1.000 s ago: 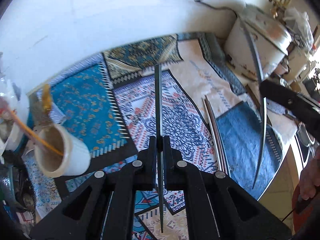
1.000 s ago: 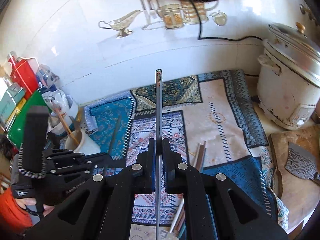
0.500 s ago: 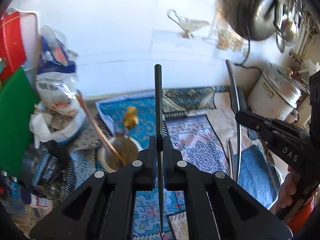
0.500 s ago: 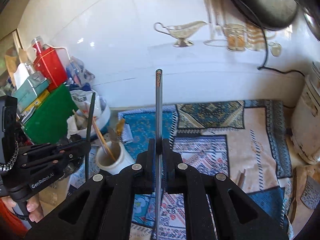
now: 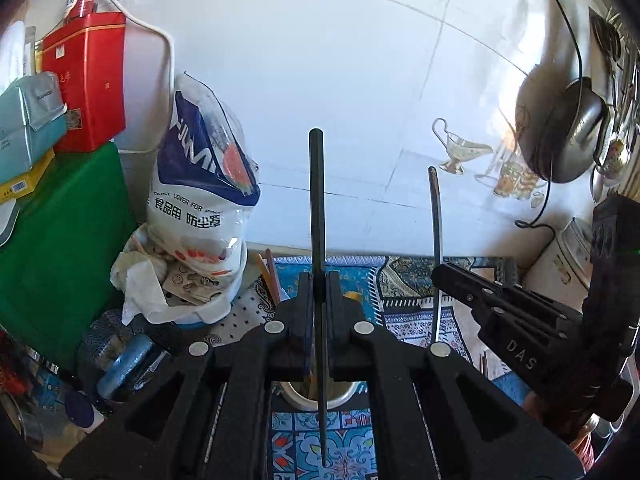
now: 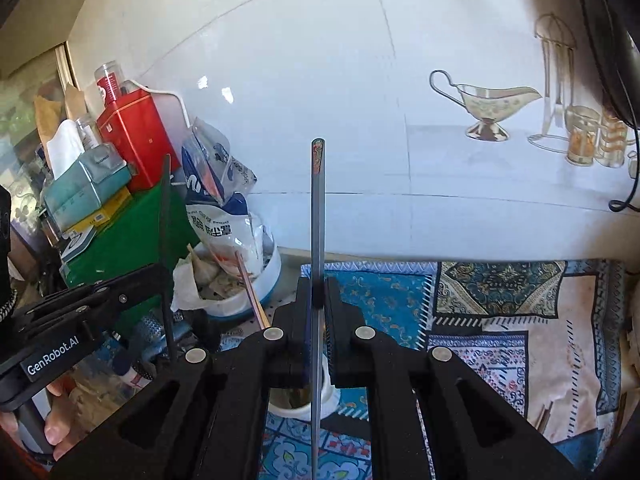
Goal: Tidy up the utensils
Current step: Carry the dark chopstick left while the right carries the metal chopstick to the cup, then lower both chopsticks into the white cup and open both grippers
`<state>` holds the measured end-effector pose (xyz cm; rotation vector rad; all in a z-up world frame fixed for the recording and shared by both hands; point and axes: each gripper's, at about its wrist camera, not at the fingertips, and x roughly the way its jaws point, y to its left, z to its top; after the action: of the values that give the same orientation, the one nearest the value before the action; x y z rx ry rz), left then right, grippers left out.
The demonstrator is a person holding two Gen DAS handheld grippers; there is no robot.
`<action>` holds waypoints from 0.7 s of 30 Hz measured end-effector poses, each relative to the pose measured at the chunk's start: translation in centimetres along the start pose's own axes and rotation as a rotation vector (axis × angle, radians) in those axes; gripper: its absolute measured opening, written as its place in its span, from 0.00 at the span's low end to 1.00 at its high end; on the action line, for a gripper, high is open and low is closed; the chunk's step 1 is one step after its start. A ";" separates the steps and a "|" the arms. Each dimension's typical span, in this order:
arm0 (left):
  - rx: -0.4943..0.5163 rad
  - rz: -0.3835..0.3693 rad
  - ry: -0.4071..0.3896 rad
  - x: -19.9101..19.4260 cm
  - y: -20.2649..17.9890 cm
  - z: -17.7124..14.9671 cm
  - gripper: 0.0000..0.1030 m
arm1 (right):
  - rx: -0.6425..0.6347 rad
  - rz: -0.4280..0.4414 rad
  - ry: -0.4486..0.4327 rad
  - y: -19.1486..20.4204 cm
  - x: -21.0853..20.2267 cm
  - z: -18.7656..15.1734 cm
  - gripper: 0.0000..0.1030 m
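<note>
both grippers clamped on a chopstick each, upright 12-to-6 | cup dead at 6 under both | looks like I drop straight in

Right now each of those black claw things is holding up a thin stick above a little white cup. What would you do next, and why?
Probably lower one chopstick into the white cup. The left gripper holds a black chopstick upright with its lower end over the cup's mouth; the right gripper holds a grey chopstick likewise. Other sticks already stand in it.
</note>
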<state>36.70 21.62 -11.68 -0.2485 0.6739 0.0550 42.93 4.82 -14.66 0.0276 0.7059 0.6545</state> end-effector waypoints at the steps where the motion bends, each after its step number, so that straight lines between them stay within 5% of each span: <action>1: -0.005 0.005 -0.008 0.3 0.4 0.2 0.04 | 0.005 -0.004 -0.004 0.2 0.6 0.2 0.05; 21: -0.143 -0.041 -0.075 8.7 4.7 -0.7 0.04 | 0.114 -0.136 -0.028 -1.2 8.0 -1.1 0.05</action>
<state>42.49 25.76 -18.63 -0.3959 0.5908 0.0732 47.51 8.15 -20.53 0.0932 0.7111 0.4821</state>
